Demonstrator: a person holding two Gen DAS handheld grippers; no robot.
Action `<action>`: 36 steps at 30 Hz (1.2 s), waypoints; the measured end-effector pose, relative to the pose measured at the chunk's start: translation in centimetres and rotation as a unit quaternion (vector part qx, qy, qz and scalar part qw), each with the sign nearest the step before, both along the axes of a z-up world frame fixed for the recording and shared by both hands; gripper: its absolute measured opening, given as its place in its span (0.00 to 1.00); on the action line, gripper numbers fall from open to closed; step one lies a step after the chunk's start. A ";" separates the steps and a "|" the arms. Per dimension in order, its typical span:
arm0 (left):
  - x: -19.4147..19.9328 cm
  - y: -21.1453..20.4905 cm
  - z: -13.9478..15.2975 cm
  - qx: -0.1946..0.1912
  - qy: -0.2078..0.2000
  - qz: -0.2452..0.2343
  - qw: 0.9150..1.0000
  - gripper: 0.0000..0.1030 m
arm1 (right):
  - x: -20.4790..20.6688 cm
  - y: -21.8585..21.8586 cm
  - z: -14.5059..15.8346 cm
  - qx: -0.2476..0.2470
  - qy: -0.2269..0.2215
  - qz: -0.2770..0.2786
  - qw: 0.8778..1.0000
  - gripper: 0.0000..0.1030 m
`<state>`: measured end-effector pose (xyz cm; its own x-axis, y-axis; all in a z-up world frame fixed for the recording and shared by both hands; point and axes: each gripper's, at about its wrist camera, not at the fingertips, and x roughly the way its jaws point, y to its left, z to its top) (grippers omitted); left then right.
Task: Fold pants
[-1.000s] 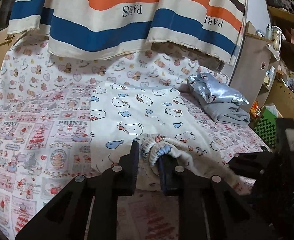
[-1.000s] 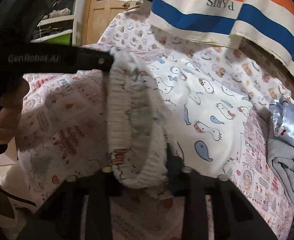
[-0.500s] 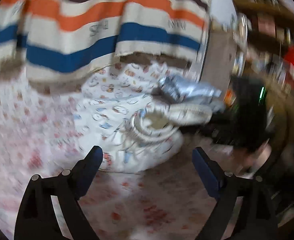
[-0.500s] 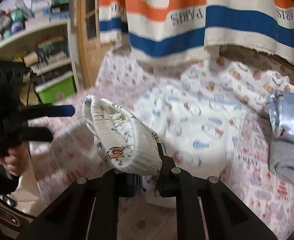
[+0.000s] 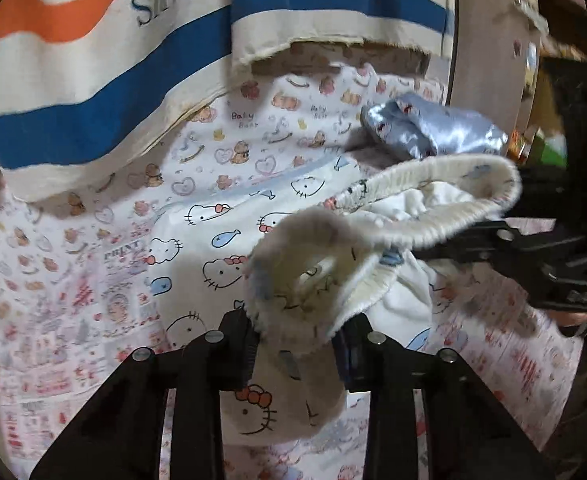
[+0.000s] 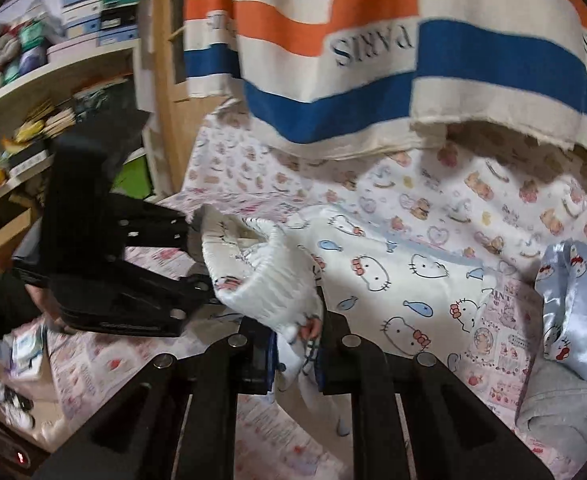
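The pants (image 5: 221, 256) are white with a Hello Kitty and blue fish print and lie on the bed. Their ribbed elastic waistband (image 5: 425, 200) is lifted above the bed. My left gripper (image 5: 295, 350) is shut on one side of the waistband. My right gripper (image 6: 295, 346) is shut on the other side of the waistband (image 6: 265, 280). In the left wrist view the right gripper (image 5: 509, 248) comes in from the right. In the right wrist view the left gripper (image 6: 197, 268) comes in from the left. The pant legs (image 6: 393, 280) trail back across the bed.
The bed sheet (image 5: 53, 288) has a pink print. A striped "PARIS" cloth (image 5: 133, 60) hangs over the back. A folded shiny blue and grey garment (image 6: 573, 312) lies at the right. Shelves with boxes (image 6: 53, 60) stand at the left, a cabinet (image 5: 489, 60) at the right.
The left gripper was open and away from the pants half a second ago; now it is shut on the waistband. The waistband is raised and stretched between both grippers.
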<state>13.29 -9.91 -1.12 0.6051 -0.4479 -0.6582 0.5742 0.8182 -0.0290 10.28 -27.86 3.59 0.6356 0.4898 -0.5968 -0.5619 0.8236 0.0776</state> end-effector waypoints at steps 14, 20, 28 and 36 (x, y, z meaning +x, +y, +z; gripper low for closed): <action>2.2 2.4 -4.1 -0.031 0.073 0.040 0.996 0.33 | 4.4 -3.7 -5.3 0.027 0.084 -0.073 0.993 0.19; 1.8 3.4 -3.5 -0.041 0.058 0.045 0.997 0.32 | 4.0 -5.6 -4.2 0.046 0.079 -0.114 0.989 0.62; 1.9 2.2 -4.0 -0.005 0.079 0.023 0.997 0.43 | 2.6 -7.9 -2.0 0.026 0.064 -0.140 0.988 0.62; 2.4 3.0 -4.2 -0.021 0.119 0.030 0.992 0.40 | -3.7 -6.4 -4.6 -0.007 0.092 -0.087 0.992 0.33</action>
<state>15.68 -6.86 -5.30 0.4607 -0.4450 -0.7679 0.4969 0.8463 -0.1923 6.62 -34.22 -0.98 0.5899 0.3733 -0.7160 -0.3887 0.9085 0.1535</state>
